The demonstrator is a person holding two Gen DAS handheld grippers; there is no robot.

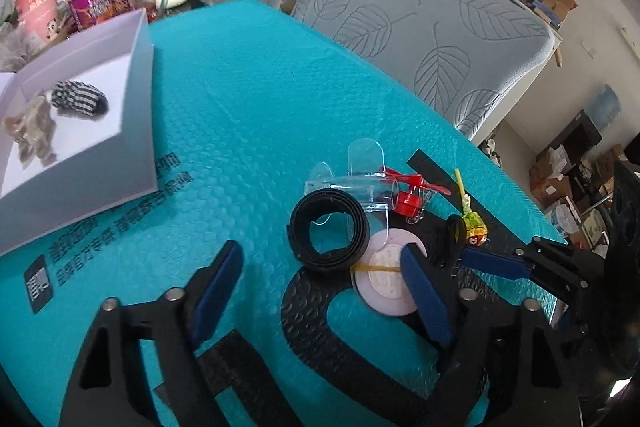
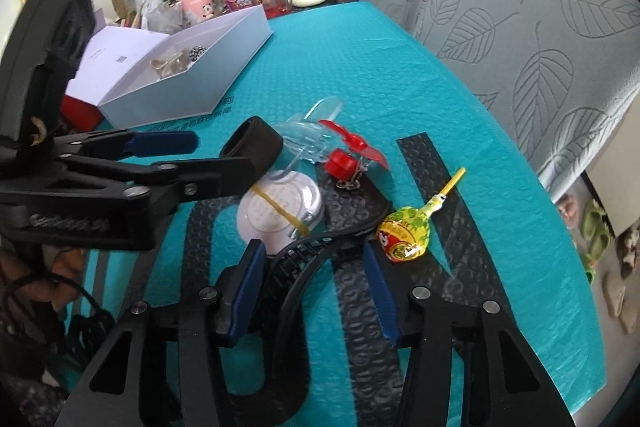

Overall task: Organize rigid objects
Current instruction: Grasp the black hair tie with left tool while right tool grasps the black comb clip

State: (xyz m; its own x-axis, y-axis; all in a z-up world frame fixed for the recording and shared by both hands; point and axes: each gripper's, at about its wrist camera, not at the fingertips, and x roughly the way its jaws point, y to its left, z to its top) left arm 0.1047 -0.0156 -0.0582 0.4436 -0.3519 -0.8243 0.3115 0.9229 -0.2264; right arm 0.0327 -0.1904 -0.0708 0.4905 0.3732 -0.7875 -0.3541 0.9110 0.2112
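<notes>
While the white box (image 1: pixel 136 107) far left holds only two items, most clutter remains on the bench (image 1: pixel 248 115): black ring (image 1: pixel 329 231), white disc (image 1: pixel 386 277), lollipop (image 2: pixel 404 233). Left gripper (image 1: pixel 316 291) open, empty; right gripper (image 2: pixel 316 291) straddles a black comb (image 2: pixel 304 259), contact unclear.

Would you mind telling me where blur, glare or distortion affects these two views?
Left wrist view: the white box and its contents are smeared by blur; the chair back bows with fisheye curvature. Right wrist view: sharper overall; glare on the lollipop wrapper; dark vignette at the corners.

Bubbled teal plastic mat (image 1: pixel 260 99); glossy-wrapped lollipop (image 2: pixel 404 233); matt white cardboard box (image 1: pixel 136 115).
</notes>
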